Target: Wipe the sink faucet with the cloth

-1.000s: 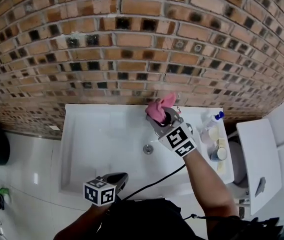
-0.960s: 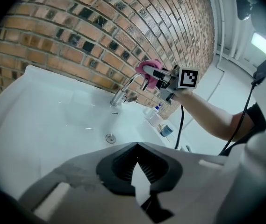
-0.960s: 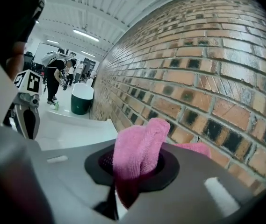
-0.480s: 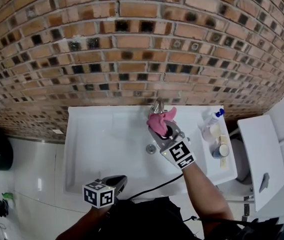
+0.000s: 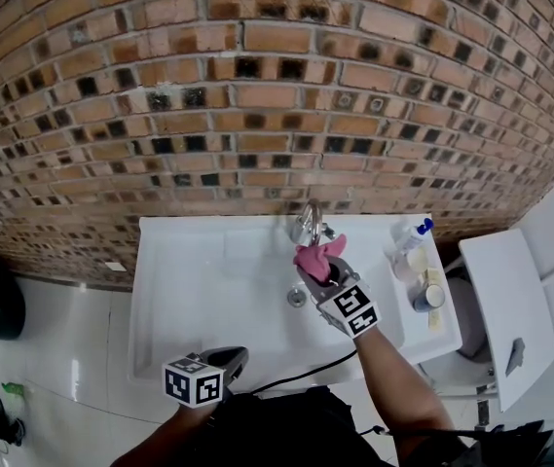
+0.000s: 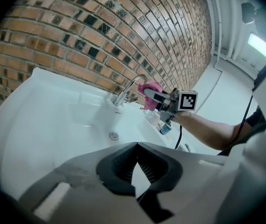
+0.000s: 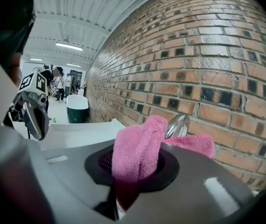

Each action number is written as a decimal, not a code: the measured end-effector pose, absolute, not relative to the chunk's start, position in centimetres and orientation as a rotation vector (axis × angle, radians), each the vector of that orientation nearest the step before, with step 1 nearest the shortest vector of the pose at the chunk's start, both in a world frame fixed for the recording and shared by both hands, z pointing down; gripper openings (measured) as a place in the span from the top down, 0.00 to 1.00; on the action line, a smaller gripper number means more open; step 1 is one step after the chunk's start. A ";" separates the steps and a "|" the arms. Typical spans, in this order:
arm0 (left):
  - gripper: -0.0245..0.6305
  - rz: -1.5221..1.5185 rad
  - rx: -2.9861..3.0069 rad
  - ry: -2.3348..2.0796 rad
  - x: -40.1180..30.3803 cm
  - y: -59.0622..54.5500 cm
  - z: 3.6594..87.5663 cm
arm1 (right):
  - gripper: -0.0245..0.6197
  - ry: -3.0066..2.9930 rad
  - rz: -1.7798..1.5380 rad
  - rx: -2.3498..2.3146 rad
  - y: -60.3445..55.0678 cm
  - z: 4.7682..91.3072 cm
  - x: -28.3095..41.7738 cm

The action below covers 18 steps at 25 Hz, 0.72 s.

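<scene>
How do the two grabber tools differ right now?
The right gripper is shut on the pink cloth; the left gripper is shut on nothing. The right gripper reaches up to the faucet; the left gripper hangs at the front edge of the sink. Both carry a marker cube.

No lettering is legible (the bottle label is too small).
</scene>
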State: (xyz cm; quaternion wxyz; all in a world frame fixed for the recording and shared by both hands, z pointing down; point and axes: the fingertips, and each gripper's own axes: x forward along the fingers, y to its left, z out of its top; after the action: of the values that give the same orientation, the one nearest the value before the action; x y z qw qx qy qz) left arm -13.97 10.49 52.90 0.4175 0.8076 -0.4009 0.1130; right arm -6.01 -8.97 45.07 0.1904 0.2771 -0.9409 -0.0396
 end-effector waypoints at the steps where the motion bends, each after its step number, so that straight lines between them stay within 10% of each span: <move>1: 0.96 0.287 2.026 -1.012 -14.3 10.7 52.8 | 0.86 -2.641 -0.074 0.787 -8.9 45.4 -5.9; 18: 0.96 0.291 2.119 -0.999 -11.9 10.8 51.1 | 0.86 -2.802 0.880 0.945 0.6 43.7 0.8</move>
State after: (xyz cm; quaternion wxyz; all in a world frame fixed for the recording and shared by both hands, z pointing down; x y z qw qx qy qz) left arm -11.92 10.82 51.06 0.3805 0.8302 -0.3911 0.1139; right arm 0.81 0.57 43.74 0.0280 0.3062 -0.9078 0.2852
